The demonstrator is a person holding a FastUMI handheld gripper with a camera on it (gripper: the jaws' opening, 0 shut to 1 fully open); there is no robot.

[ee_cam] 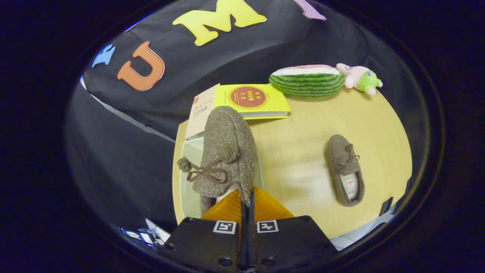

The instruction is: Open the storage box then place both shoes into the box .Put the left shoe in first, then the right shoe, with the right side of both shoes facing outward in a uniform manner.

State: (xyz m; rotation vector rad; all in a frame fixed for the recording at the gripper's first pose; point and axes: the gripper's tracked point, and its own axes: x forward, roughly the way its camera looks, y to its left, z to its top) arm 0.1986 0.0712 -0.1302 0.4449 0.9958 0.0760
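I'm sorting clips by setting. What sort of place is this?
Likely a staged recording booth, not a home: black cloth wall, small wooden table with props, a watermelon plush. The gripper holds a fuzzy shoe.

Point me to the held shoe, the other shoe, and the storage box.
held shoe (227, 151), gripper view, fuzzy upper above the bow
other shoe (344, 170), gripper view, its bow, on the table
storage box (188, 182), gripper view, pale inside wall

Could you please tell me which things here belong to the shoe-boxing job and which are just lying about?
Job: held shoe, pinched at its heel by the tool over the open storage box; second shoe on the table.
Lying about: books, watermelon plush, small plush toy.
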